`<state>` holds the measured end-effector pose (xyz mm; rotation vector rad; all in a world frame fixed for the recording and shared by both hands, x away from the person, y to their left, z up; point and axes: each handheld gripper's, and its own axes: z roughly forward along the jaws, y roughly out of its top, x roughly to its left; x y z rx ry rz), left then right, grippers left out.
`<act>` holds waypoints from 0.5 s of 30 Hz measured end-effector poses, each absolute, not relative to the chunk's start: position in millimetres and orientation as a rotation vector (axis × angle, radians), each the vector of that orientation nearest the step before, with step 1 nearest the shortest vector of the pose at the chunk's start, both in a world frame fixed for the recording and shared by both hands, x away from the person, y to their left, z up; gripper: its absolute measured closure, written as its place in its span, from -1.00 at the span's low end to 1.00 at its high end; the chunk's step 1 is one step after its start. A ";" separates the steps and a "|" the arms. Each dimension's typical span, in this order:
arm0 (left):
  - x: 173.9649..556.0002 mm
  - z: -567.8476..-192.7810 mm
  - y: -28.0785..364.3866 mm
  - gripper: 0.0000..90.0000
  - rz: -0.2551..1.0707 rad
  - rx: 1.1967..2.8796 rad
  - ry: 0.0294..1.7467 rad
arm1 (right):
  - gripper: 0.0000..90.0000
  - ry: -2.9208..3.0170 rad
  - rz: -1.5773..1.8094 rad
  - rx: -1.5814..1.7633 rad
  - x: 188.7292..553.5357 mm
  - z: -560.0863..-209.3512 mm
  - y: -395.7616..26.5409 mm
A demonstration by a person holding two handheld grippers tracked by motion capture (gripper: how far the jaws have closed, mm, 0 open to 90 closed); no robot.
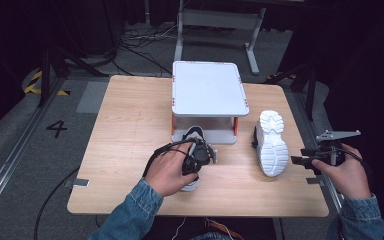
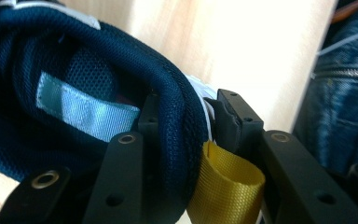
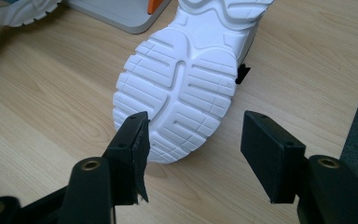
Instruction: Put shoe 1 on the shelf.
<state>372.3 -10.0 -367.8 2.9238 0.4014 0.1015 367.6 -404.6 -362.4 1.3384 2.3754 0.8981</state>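
Two shoes lie on the desk point(image 1: 120, 130): left tongs point(image 2: 182, 126) clamp one shoe's point(image 2: 74, 84) navy collar; right tongs point(image 3: 193, 140) gape wide near the other shoe's point(image 3: 186, 79) white sole.

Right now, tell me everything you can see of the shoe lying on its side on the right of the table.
The shoe is a chunky sneaker lying on its side, its white, rubbery-looking sole with deep ridged tread turned up to the high view. A bit of dark upper shows along its left edge. It rests on the wooden table, right of the white two-tier rack. Nothing grips it: the right gripper points at its near end with jaws open, not touching.
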 end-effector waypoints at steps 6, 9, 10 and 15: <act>392.3 -368.7 -14.5 0.48 0.199 2.914 0.424 | -0.05 2.378 0.890 1.354 365.3 -366.0 -406.6; 413.5 -370.4 -15.7 0.48 0.253 2.886 0.468 | -0.06 2.386 0.882 1.360 364.2 -370.8 -407.5; 413.5 -370.4 -15.7 0.48 0.253 2.886 0.468 | -0.06 2.388 0.882 1.369 363.8 -372.0 -407.7; 437.6 -376.5 -17.2 0.48 0.307 2.873 0.489 | -0.06 2.388 0.868 1.382 360.7 -375.7 -410.5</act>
